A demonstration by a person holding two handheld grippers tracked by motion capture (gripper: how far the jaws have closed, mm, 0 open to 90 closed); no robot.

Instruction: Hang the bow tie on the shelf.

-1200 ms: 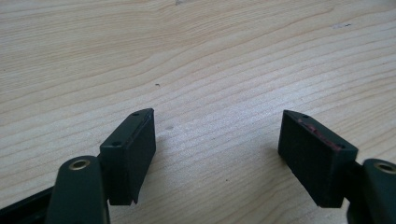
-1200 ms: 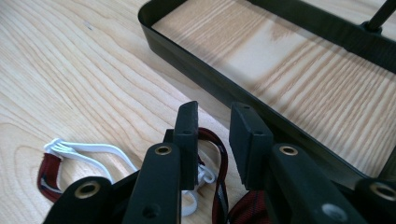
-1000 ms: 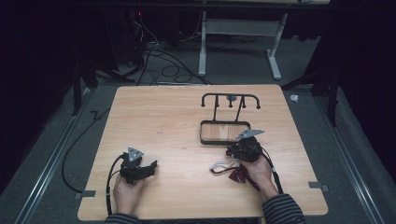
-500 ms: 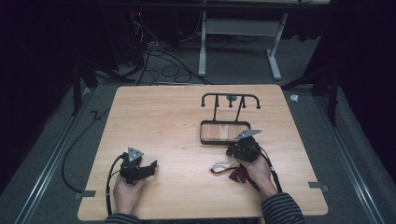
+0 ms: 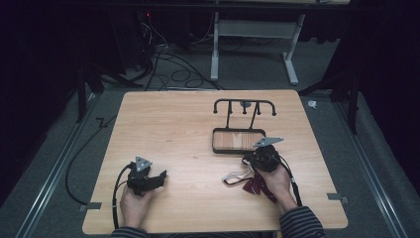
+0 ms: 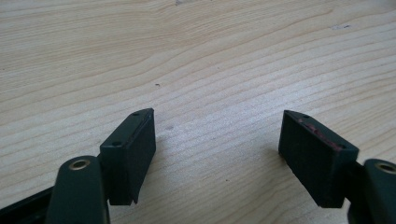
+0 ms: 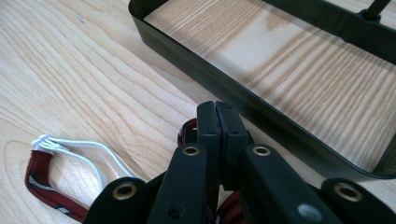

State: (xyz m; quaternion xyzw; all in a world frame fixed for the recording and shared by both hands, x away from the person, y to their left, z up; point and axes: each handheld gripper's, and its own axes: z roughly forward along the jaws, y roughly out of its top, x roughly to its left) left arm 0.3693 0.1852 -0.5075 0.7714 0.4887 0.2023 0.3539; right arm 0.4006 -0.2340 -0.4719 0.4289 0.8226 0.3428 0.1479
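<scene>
Far left on the pale wooden table [image 5: 188, 124], near its front edge: left gripper [image 5: 159, 177], black with a grey three-cornered plate on top, held in the person's left hand [image 5: 133, 206], a black cable looping off its rear. In the left gripper view, jaws spread wide, bare wood grain between them, nothing pinched.

Middle of the table: open wood, nothing standing on it.

Right of centre, toward the front: dark red fabric band with thin white elastic loops [image 5: 236, 177], lying flat on the wood, loops pointing left. In the right gripper view the same red strip and white cords [image 7: 60, 154] at lower left, with red cloth showing just under and beside the jaws.

Directly right of that: right gripper [image 5: 246, 159], black, grey plate on top, held in the person's right hand [image 5: 275, 181], striped sleeve at the bottom edge. Jaws pressed together after just closing, faces meeting with no gap visible in the right gripper view; red fabric peeking out at their base, pinched on the band as far as can be told.

Just beyond the right gripper, farther from the person: shallow black metal rectangular tray with a wooden floor [image 5: 216, 144], its near wall just beside the jaw tips [image 7: 196, 70]. Rising behind it, a black metal rack with a curved top bar and short hanging pegs [image 5: 243, 102].
</scene>
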